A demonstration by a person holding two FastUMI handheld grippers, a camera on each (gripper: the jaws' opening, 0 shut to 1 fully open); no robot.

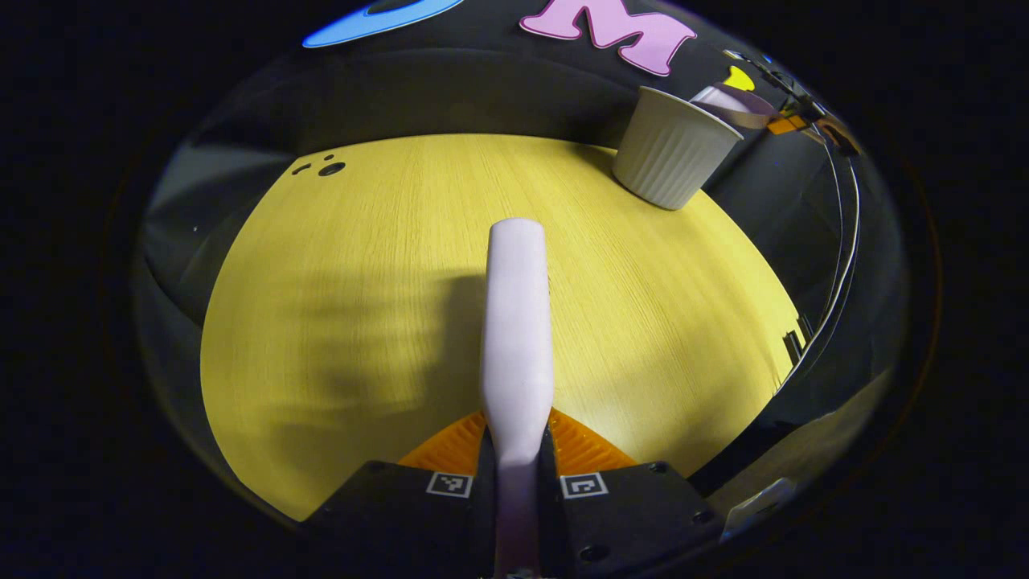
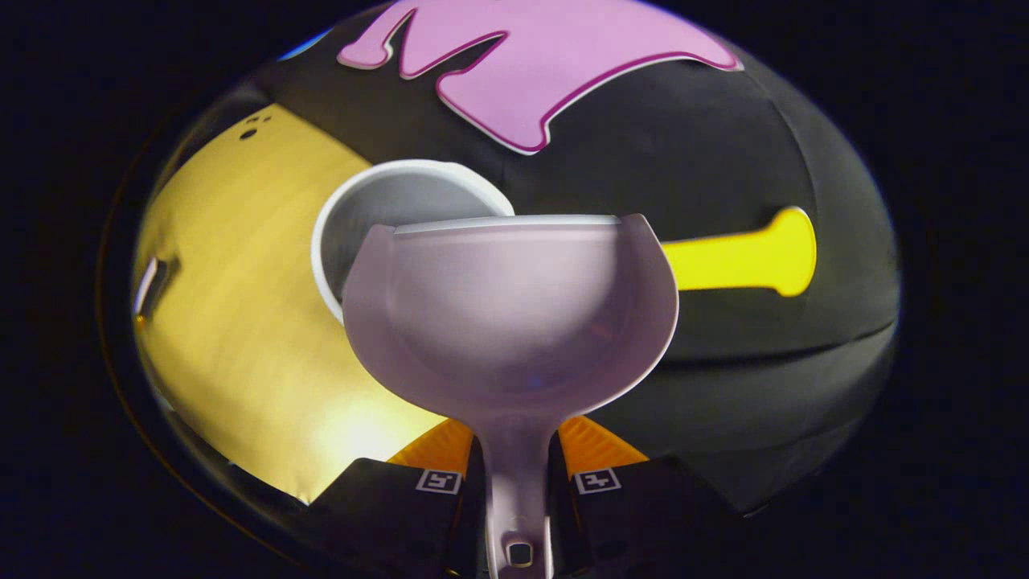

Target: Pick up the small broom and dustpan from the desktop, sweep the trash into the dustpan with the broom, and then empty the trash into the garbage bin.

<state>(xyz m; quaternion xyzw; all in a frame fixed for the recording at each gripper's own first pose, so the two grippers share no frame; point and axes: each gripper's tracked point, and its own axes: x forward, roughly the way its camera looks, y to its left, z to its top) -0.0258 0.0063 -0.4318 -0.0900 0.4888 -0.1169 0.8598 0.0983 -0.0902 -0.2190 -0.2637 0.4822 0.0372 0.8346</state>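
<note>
Dustpan [image 2: 514, 314] sits pinched by its handle between the right gripper [image 2: 518, 482] jaws, scoop out ahead and right over the white ribbed garbage bin [image 2: 394, 217], probably for dumping. Left gripper [image 1: 516, 474] is clamped on the broom [image 1: 517, 322] handle, held off above the bare yellow wood desktop [image 1: 338, 322], bin ahead to the right.
</note>
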